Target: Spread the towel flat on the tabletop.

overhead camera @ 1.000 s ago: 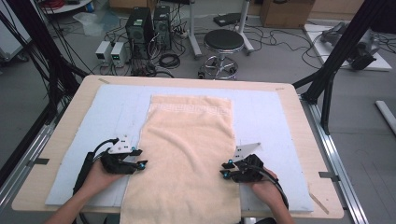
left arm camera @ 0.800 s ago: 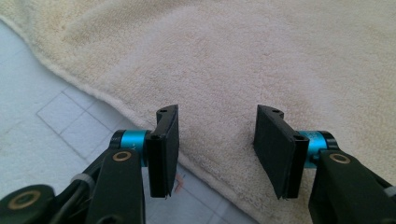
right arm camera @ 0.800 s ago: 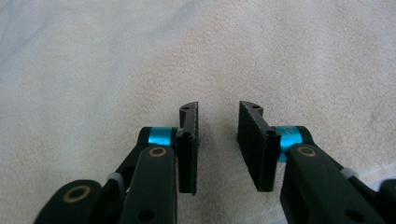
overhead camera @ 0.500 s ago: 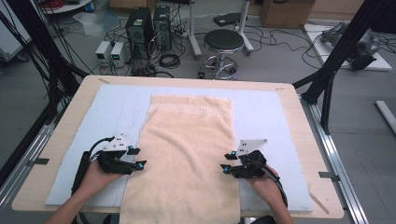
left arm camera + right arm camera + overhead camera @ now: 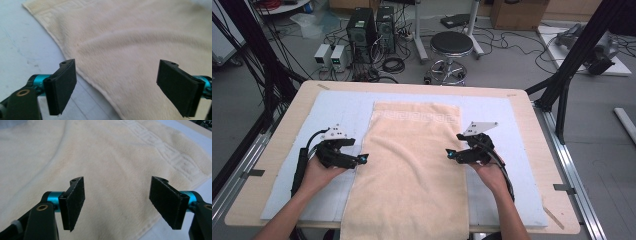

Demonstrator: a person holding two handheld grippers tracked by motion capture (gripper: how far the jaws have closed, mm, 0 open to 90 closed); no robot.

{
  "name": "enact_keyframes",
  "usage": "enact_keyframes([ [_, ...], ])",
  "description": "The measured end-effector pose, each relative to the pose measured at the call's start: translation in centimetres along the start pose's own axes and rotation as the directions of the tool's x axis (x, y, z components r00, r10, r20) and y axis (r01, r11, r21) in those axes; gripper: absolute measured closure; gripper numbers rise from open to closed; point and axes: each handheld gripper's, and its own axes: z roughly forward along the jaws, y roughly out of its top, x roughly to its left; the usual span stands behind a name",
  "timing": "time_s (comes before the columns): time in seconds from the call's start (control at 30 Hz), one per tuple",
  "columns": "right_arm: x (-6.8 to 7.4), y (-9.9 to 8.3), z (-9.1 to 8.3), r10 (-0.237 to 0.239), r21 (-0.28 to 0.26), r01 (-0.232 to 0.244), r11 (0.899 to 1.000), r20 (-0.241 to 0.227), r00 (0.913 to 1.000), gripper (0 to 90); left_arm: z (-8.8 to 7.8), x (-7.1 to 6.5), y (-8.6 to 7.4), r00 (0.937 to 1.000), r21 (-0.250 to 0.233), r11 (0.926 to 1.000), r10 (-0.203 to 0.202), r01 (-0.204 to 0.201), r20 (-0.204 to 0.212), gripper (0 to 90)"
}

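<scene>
A cream towel (image 5: 412,165) with a patterned band at its far end lies flat along the middle of a pale blue mat (image 5: 342,107); its near end hangs over the table's front edge. My left gripper (image 5: 362,159) hovers at the towel's left edge, pointing inward. In the left gripper view its jaws have just been opening and stand wide over the towel's edge (image 5: 82,75), with nothing between the pads (image 5: 63,85). My right gripper (image 5: 451,154) hovers at the towel's right edge, and its jaws have just been opening as well. In the right gripper view the towel (image 5: 112,157) lies below the parted pads (image 5: 75,200).
The mat covers most of a wooden table (image 5: 537,150). Black frame posts (image 5: 572,65) rise at the table's left and right. On the floor beyond stand a round stool (image 5: 452,45), computer towers (image 5: 372,25) and loose cables.
Both grippers have moved farther up the table along the towel's side edges and lifted a little. Their jaws have parted from nearly closed to wide.
</scene>
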Motion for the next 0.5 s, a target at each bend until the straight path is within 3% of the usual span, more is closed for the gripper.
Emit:
enact_keyframes([
  [0.13,-1.2,0.4,0.4,0.034,-0.034,-0.033,0.999,0.009,0.9994,27.5,0.0,0.8,1.0,0.9994,-0.033,0.9989,-0.033,0.033,-0.013,13.0],
  [0.23,-1.6,0.2,0.6,0.054,-0.037,-0.054,0.998,0.004,0.9985,27.4,0.0,0.9,1.4,0.9996,-0.035,0.9992,-0.021,0.020,-0.016,13.3],
  [0.5,-1.6,0.0,0.7,0.046,-0.022,-0.047,0.999,-0.010,0.9989,25.3,1.0,1.1,1.4,0.9999,0.021,0.9997,-0.016,0.016,-0.002,14.5],
])
